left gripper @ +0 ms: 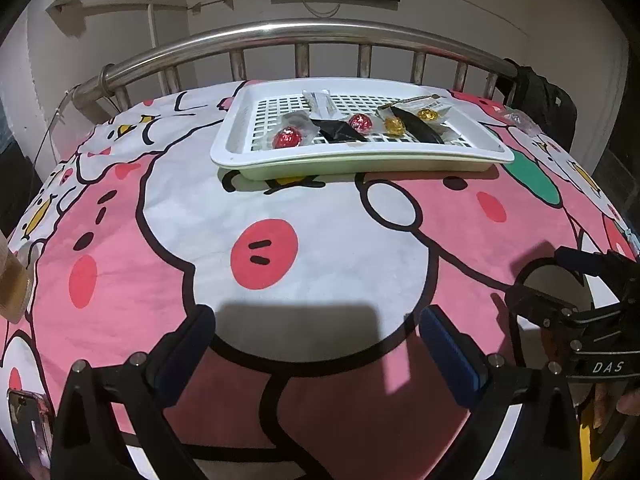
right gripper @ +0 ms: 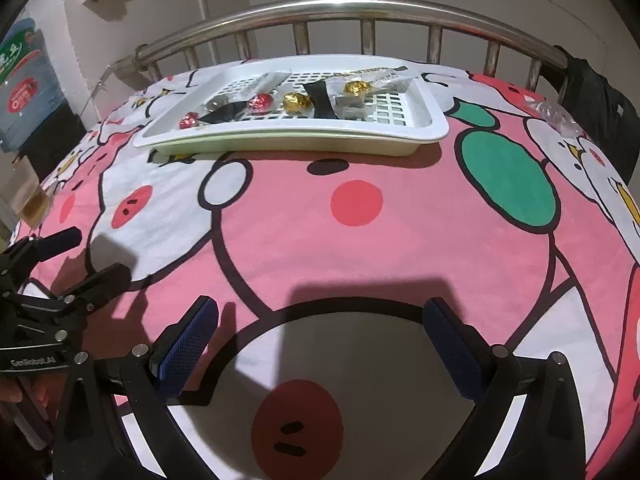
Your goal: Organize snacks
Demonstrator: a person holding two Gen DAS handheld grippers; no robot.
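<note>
Item 1, far left: a glass of amber liquid [right gripper: 30, 200] at the bed's left edge, and a phone [left gripper: 28, 428] near the lower left corner. Neither is part of the task.

Item 2: left tongs [left gripper: 316, 360], released, jaws spread wide over the cartoon bedspread [left gripper: 320, 248], nothing between the blue pads. They hover low, well apart from the snacks.

Item 3, centre back: white slotted tray [left gripper: 360, 158] near the steel headboard [left gripper: 300, 32]. Contents, left to right: a red foil ball [left gripper: 287, 138], a black wrapper [left gripper: 340, 130], a white sachet [left gripper: 320, 102] behind it, a second red foil ball [left gripper: 361, 122], a gold foil ball [left gripper: 394, 126], a long dark packet [left gripper: 416, 126], and a second gold foil ball [left gripper: 427, 113] on clear wrapping. All visible snacks sit inside the tray, loosely mixed.

Item 4: right tongs [right gripper: 320, 344], likewise released and empty, hovering over the bedspread near the front.

Item 5, far right: a crumpled clear wrapper [right gripper: 556, 114] on the bedspread outside the tray, and a dark bag [right gripper: 596, 92] hung on the headboard's end.

Risks, judged: the foil balls are round and smooth, so a pinch off-centre may squirt one across the slotted floor. The flat wrappers overlap, so a grasp may lift two together. The soft bedding may let the tray tip if pressed at its rim. A wide leftward sweep could upset the glass.
</note>
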